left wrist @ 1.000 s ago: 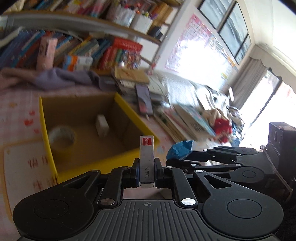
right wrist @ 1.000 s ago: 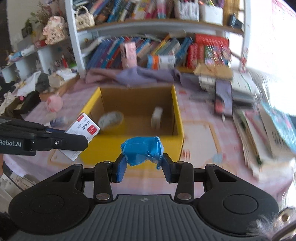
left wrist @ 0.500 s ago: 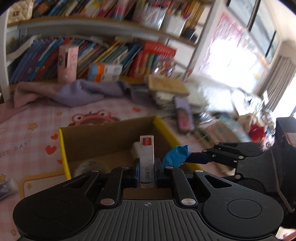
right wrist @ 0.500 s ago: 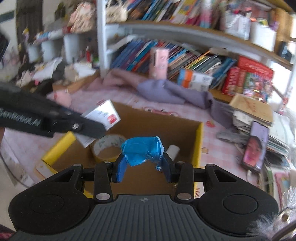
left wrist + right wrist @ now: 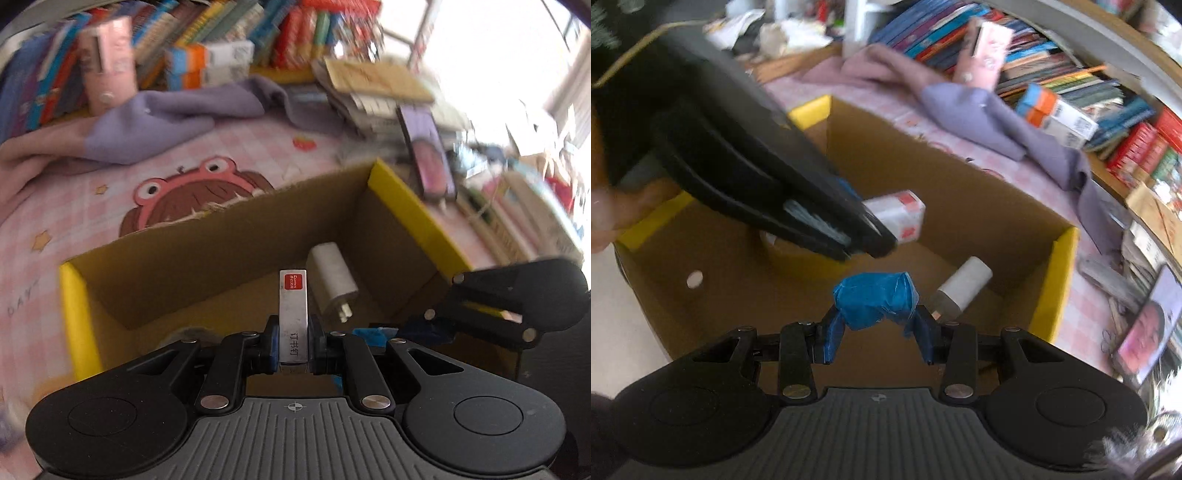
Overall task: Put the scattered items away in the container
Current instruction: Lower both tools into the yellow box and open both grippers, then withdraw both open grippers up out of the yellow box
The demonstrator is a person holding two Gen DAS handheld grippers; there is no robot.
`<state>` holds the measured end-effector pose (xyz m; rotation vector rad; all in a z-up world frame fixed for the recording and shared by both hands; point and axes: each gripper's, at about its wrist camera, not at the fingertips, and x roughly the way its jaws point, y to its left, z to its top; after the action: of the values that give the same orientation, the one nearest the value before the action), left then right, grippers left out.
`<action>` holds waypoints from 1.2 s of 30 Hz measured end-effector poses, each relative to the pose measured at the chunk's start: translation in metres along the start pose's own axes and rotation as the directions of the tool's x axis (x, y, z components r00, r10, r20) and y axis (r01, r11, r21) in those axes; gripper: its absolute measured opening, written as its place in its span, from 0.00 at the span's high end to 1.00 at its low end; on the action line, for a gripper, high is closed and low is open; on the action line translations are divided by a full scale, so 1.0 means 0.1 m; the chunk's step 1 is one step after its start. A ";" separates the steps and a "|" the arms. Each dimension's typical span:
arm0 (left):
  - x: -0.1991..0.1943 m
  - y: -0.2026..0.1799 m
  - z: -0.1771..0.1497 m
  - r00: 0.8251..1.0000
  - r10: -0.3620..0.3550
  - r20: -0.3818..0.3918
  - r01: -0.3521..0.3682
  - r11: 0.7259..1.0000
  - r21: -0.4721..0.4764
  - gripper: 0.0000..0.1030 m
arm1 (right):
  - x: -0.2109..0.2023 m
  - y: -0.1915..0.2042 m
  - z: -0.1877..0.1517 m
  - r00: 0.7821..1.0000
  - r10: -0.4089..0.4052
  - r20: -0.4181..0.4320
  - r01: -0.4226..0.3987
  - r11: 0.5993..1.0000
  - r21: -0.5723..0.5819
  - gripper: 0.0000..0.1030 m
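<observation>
My left gripper point(image 5: 293, 345) is shut on a white staple box with a red label point(image 5: 293, 317) and holds it over the open cardboard box with yellow rims point(image 5: 406, 199). The staple box also shows in the right wrist view point(image 5: 899, 218). My right gripper point(image 5: 877, 332) is shut on a crumpled blue wad point(image 5: 877, 301), also over the cardboard box point(image 5: 1054, 280). Inside the box lie a white charger plug point(image 5: 332, 282) point(image 5: 964, 284) and a tape roll point(image 5: 783, 251), partly hidden by the left gripper.
The box stands on a pink cartoon tablecloth point(image 5: 110, 184). A purple cloth point(image 5: 166, 118) and a bookshelf point(image 5: 221, 40) lie behind it. A phone point(image 5: 428, 162) rests on stacked books and papers point(image 5: 376, 88) to the right.
Both grippers have moved forward and down over the box with their items still held. The box interior now fills both views.
</observation>
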<state>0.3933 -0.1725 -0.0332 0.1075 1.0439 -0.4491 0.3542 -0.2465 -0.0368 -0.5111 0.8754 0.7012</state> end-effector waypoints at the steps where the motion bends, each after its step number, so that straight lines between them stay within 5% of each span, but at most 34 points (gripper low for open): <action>1: 0.05 -0.02 0.02 1.000 0.007 -0.015 -0.006 1.000 0.018 0.87 | 0.02 0.00 0.00 1.000 0.005 -0.005 -0.005 1.000 -0.009 0.63; 15: 0.36 -0.04 0.10 0.996 0.054 -0.074 -0.050 0.998 0.046 0.87 | 0.09 -0.06 0.03 0.999 0.026 -0.033 -0.025 0.999 0.031 0.63; 18: 0.31 -0.03 0.10 0.997 0.064 -0.051 -0.062 0.997 0.044 0.78 | 0.07 -0.05 0.04 0.999 0.022 -0.024 -0.021 0.999 0.041 0.61; 22: 0.15 -0.06 0.09 0.997 0.079 0.012 -0.080 0.996 0.043 0.55 | 0.04 -0.04 0.04 1.000 0.017 0.009 -0.017 0.998 0.059 0.51; 27: -0.26 -0.12 0.03 0.985 0.107 0.134 -0.113 0.993 0.039 0.46 | -0.09 -0.08 0.00 0.997 0.014 0.076 -0.022 0.994 0.110 0.44; 36: -1.20 -0.12 -0.34 0.921 0.166 0.353 -0.144 0.986 -0.090 0.32 | -0.53 -0.07 -0.07 0.967 -0.058 0.248 0.014 0.984 0.177 0.42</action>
<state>0.3105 -0.1361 0.0531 0.0492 0.6803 -0.2773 0.3322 -0.2742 0.0043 -0.2732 0.6782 0.6340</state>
